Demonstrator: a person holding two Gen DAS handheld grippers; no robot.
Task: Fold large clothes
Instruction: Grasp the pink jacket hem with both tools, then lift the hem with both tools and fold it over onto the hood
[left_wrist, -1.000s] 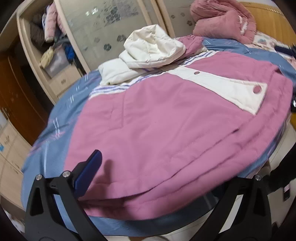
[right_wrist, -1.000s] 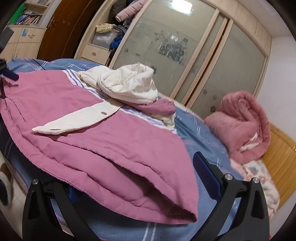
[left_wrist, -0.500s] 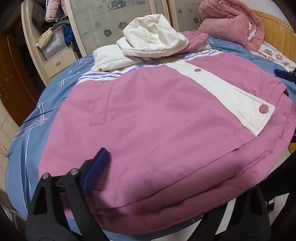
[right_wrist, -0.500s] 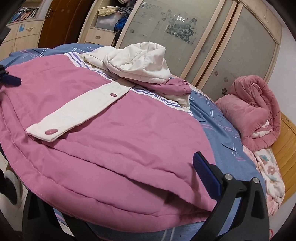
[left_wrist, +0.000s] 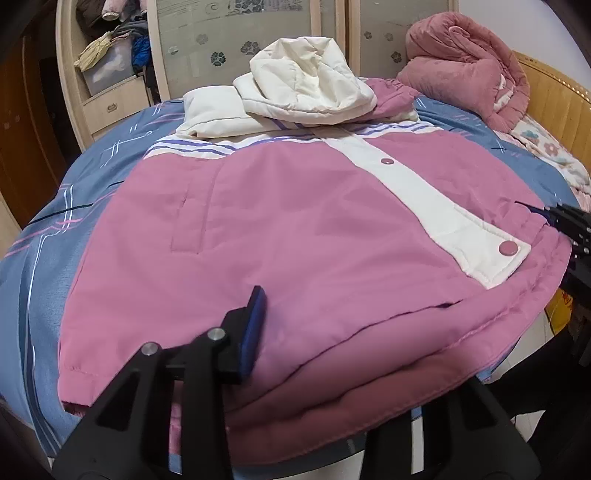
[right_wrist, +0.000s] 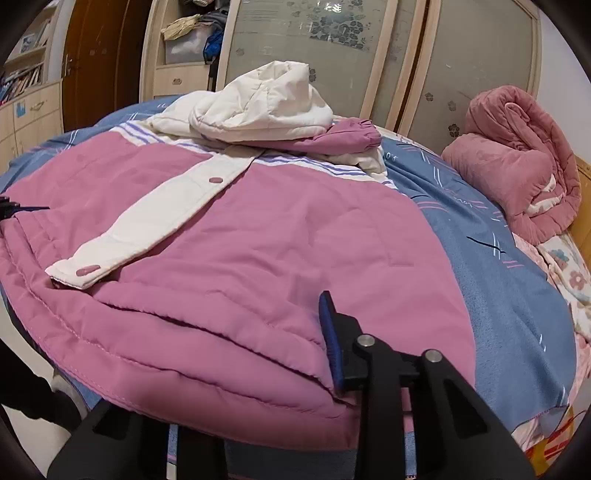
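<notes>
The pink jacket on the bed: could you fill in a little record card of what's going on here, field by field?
garment: pink jacket with white button placket and white hood, lying flat, front up
surface: bed with blue sheet
left gripper: jaws closing over the hem's near left part, fabric between them
right gripper: jaws closing over the hem's near right part, fabric between them
sleeves: one pink cuff shows beside the hood
nearby: rolled pink quilt
fold: none yet across the body

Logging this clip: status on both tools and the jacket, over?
Both tools, left and right, closing on the pink jacket hem, fabric between jaws. Jacket flat on bed, hood folded in. Nothing in the way.
</notes>
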